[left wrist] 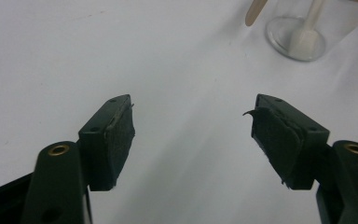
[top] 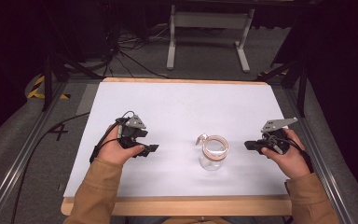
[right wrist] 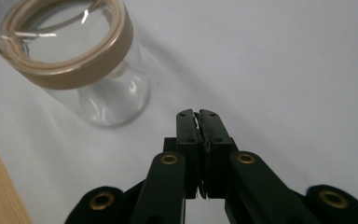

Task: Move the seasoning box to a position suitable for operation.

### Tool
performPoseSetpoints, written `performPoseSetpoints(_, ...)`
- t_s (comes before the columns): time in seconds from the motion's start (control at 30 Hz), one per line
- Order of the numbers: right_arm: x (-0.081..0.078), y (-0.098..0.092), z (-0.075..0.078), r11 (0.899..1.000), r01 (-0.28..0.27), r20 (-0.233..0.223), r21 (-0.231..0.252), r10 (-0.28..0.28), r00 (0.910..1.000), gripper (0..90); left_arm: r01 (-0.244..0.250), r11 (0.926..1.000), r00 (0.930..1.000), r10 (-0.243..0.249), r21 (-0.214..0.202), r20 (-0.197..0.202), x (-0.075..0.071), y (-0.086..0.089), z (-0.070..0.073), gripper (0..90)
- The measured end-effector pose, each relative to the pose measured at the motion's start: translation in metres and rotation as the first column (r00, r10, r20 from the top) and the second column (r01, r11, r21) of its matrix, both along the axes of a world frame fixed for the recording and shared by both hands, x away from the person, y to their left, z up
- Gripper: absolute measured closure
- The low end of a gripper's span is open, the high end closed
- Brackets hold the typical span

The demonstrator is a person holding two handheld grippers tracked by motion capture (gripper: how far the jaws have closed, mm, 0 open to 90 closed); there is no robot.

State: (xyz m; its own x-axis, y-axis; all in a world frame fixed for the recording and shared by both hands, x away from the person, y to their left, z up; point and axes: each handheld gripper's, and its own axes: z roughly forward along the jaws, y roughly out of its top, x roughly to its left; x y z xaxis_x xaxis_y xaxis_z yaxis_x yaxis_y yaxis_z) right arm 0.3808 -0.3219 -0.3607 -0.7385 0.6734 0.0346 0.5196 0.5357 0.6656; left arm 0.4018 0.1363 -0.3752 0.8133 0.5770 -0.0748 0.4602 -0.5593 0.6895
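1. a clear glass jar (top: 213, 154) stands upright on the white tabletop (top: 177, 102), near the front edge, between the two hands.
2. the jar has a tan ring (right wrist: 81, 70) around its open top. no lid is on it.
3. in the left gripper view, something pale like a small spoon or scoop (left wrist: 305, 39) stands inside the jar, and a tan stick end (left wrist: 255, 11) shows beside it. it is hard to tell just what these are.
4. the left claw (top: 150, 149) is to the left of the jar, well apart from it. its two pads (left wrist: 121, 135) are spread wide and nothing is between them, just bare white tabletop.
5. the right claw (top: 250, 145) is to the right of the jar, near it but not touching. its jaws are pressed together and they pinch nothing.
6. both claws point in toward the jar from each side, low over the tabletop.
7. how far along: it looks like the work is with the jar, but no claw holds it or touches it now.
8. what looks done: the jar is standing up, open, and in easy reach.
9. what looks left: a claw must come close, grab the jar or the thing inside it, and then do the real work. the spread left claw seems more ready to grab. the right claw would have to spread first.
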Motion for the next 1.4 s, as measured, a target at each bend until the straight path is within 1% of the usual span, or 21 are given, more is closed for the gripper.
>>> performPoseSetpoints(0.03, -0.001, 0.000, 0.001, 1.000, -0.007, -0.010, 0.021, 0.007, 0.9999, 88.0, -0.002, 1.0000, 1.0000, 0.002, 0.004, -0.008, 0.000, -0.001, 0.000, 29.0)
performPoseSetpoints(0.07, -0.002, 0.000, 0.001, 0.999, -0.033, -0.009, 0.030, 0.033, 0.9994, 89.7, -0.007, 1.0000, 1.0000, 0.007, 0.000, -0.003, 0.000, -0.002, -0.001, 29.2)
performPoseSetpoints(0.17, -0.004, 0.002, 0.002, 0.997, -0.074, 0.001, 0.021, 0.074, 0.9972, 90.0, -0.006, 1.0000, 1.0000, 0.006, 0.007, -0.003, 0.000, -0.004, -0.001, 29.0)
performPoseSetpoints(0.2, -0.005, 0.003, 0.002, 0.996, -0.088, 0.003, 0.028, 0.088, 0.9961, 90.0, -0.004, 1.0000, 1.0000, 0.004, 0.002, -0.003, -0.001, -0.004, -0.001, 28.8)
performPoseSetpoints(0.27, -0.004, 0.006, 0.001, 0.995, -0.093, 0.008, 0.036, 0.092, 0.9957, 90.0, 0.017, 0.9999, 0.9998, -0.017, -0.002, 0.009, -0.002, -0.006, 0.000, 27.4)
performPoseSetpoints(0.33, -0.002, 0.007, -0.002, 0.995, -0.098, 0.034, 0.008, 0.098, 0.9946, 89.9, 0.066, 0.9978, 0.9975, -0.066, 0.008, 0.024, -0.003, -0.007, 0.001, 21.1)
performPoseSetpoints(0.37, -0.001, 0.008, -0.004, 0.995, -0.099, 0.044, 0.001, 0.099, 0.9941, 90.0, 0.063, 0.9980, 0.9978, -0.063, -0.002, 0.023, -0.004, -0.007, 0.002, 17.1)
performPoseSetpoints(0.43, 0.001, 0.009, -0.007, 0.994, -0.110, 0.048, 0.014, 0.109, 0.9929, 90.0, 0.043, 0.9991, 0.9990, -0.043, -0.007, 0.017, -0.006, -0.008, 0.004, 20.4)
performPoseSetpoints(0.47, 0.002, 0.010, -0.009, 0.993, -0.115, 0.049, 0.020, 0.114, 0.9922, 90.0, 0.043, 0.9991, 0.9990, -0.043, -0.007, 0.017, -0.006, -0.008, 0.004, 20.7)
performPoseSetpoints(0.5, 0.003, 0.012, -0.010, 0.992, -0.122, 0.060, 0.021, 0.120, 0.9909, 90.0, 0.033, 0.9994, 0.9994, -0.033, 0.002, 0.004, -0.007, -0.008, 0.005, 19.4)
performPoseSetpoints(0.57, 0.003, 0.014, -0.012, 0.991, -0.128, 0.065, 0.023, 0.127, 0.9898, 90.0, 0.028, 0.9996, 0.9996, -0.028, -0.006, 0.008, -0.007, -0.008, 0.005, 19.3)
performPoseSetpoints(0.6, 0.003, 0.015, -0.013, 0.991, -0.131, 0.070, 0.029, 0.129, 0.9892, 90.0, 0.027, 0.9996, 0.9996, -0.027, 0.000, 0.001, -0.007, -0.008, 0.006, 19.7)
performPoseSetpoints(0.67, 0.004, 0.016, -0.014, 0.989, -0.140, 0.067, 0.041, 0.137, 0.9883, 90.0, 0.027, 0.9996, 0.9996, -0.027, 0.003, -0.001, -0.007, -0.007, 0.005, 19.7)
performPoseSetpoints(0.77, 0.005, 0.018, -0.016, 0.981, -0.174, 0.076, 0.081, 0.168, 0.9828, 90.0, 0.021, 0.9998, 0.9998, -0.022, -0.003, -0.005, -0.008, -0.007, 0.005, 20.5)
performPoseSetpoints(0.83, 0.005, 0.020, -0.019, 0.969, -0.224, 0.113, 0.102, 0.213, 0.9706, 90.0, 0.025, 0.9997, 0.9997, -0.025, -0.004, -0.005, -0.008, -0.006, 0.006, 20.7)
performPoseSetpoints(0.87, 0.005, 0.021, -0.021, 0.965, -0.243, 0.129, 0.099, 0.230, 0.9646, 90.0, 0.027, 0.9996, 0.9996, -0.027, -0.004, -0.001, -0.008, -0.006, 0.005, 20.7)
performPoseSetpoints(0.93, 0.007, 0.021, -0.025, 0.967, -0.236, 0.138, 0.099, 0.222, 0.9652, 90.0, 0.031, 0.9995, 0.9995, -0.031, 0.000, -0.002, -0.008, -0.007, 0.005, 20.7)
performPoseSetpoints(1.1, 0.010, 0.022, -0.034, 0.966, -0.220, 0.142, 0.139, 0.201, 0.9694, 90.0, 0.035, 0.9994, 0.9994, -0.035, -0.002, -0.002, -0.008, -0.008, 0.004, 20.7)
performPoseSetpoints(1.13, 0.011, 0.022, -0.037, 0.967, -0.207, 0.136, 0.149, 0.187, 0.9729, 90.0, 0.034, 0.9994, 0.9994, -0.034, -0.002, -0.004, -0.008, -0.008, 0.004, 20.6)
performPoseSetpoints(1.23, 0.013, 0.022, -0.041, 0.967, -0.200, 0.132, 0.157, 0.180, 0.9747, 90.0, 0.034, 0.9994, 0.9994, -0.034, 0.004, -0.009, -0.008, -0.008, 0.004, 20.7)
performPoseSetpoints(1.4, 0.014, 0.027, -0.047, 0.971, -0.182, 0.129, 0.153, 0.163, 0.9781, 90.0, 0.036, 0.9993, 0.9992, -0.036, 0.009, -0.016, -0.007, -0.008, 0.002, 20.7)
